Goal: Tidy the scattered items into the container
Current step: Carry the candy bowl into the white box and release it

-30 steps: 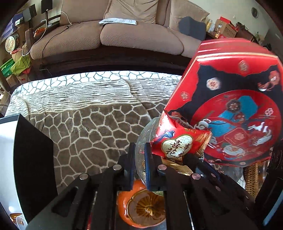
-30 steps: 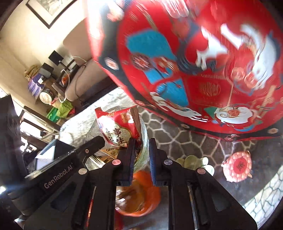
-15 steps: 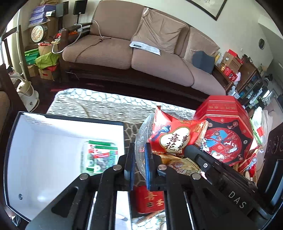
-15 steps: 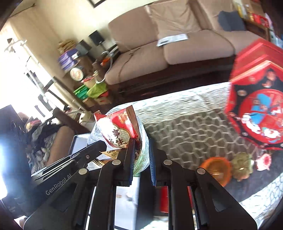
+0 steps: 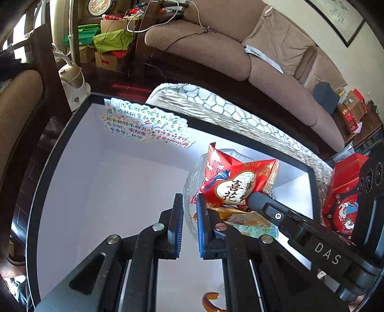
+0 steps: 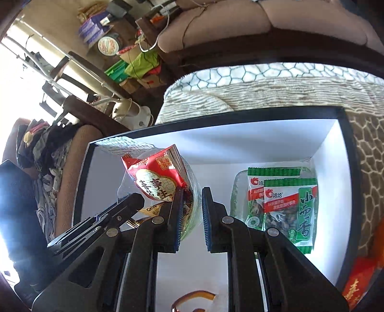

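Both pairs of fingers, left (image 5: 189,204) and right (image 6: 192,199), pinch our clear bowl (image 6: 192,192) above the white box (image 6: 240,139); tilting could spill its red packet (image 5: 235,182).

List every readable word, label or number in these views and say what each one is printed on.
"DAS": on the right claw's body.
"喜花": on the red snack packet.
"洽洽" and "小而香": on the green snack packets.
"Das": on the round tin; its smaller print is unreadable.
Handwritten sticker inside the white box: too small to read.
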The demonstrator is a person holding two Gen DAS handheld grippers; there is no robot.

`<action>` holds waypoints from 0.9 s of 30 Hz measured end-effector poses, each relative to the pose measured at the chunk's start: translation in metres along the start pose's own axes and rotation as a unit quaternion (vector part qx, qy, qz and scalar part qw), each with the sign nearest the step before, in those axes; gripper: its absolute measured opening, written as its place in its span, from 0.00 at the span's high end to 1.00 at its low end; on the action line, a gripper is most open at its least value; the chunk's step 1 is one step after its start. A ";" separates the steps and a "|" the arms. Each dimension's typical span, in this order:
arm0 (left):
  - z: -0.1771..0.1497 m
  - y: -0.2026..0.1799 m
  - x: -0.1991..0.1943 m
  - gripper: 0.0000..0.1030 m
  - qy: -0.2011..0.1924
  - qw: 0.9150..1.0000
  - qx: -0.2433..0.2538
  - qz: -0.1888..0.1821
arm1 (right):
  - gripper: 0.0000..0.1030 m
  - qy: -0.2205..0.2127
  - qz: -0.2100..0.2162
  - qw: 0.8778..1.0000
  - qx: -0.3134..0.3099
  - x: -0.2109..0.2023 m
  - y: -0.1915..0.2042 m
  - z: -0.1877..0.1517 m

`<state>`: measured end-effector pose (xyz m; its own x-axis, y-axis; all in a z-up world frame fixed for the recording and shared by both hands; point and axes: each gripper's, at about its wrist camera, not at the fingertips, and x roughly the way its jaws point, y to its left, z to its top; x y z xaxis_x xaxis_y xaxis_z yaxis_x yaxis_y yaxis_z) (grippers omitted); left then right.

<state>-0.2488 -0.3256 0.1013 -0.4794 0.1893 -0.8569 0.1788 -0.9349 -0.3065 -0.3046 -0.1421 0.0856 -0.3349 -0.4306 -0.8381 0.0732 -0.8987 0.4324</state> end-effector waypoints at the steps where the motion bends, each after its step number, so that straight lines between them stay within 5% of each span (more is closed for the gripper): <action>1: 0.001 0.002 0.008 0.91 0.006 1.000 -0.001 0.000 | 0.86 0.004 -0.009 1.000 0.001 0.007 -0.001 0.000; 11: 0.003 -0.002 0.035 0.91 0.022 1.000 -0.011 -0.013 | 0.82 0.004 -0.027 1.000 0.000 0.017 -0.010 0.004; 13: 0.001 0.003 0.032 0.86 0.024 0.999 -0.020 -0.013 | 0.65 -0.001 -0.041 0.999 -0.017 0.004 -0.006 0.002; 14: 0.000 0.006 0.028 0.85 0.021 0.999 -0.021 -0.015 | 0.59 -0.006 -0.048 0.998 -0.029 -0.006 -0.004 0.001; 20: -0.011 0.005 -0.019 0.72 -0.015 1.000 -0.004 -0.008 | 0.61 -0.035 -0.017 0.997 -0.071 -0.095 -0.019 -0.025; 27: -0.060 -0.083 -0.070 0.52 -0.038 0.990 0.082 -0.107 | 0.59 -0.095 -0.043 0.992 -0.073 -0.214 -0.100 -0.079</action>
<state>-0.1784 -0.2432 0.1624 -0.5562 0.3706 -0.7439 -0.0718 -0.9132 -0.4012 -0.1655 0.0333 0.1955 -0.5162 -0.3402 -0.7860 0.1663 -0.9401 0.2977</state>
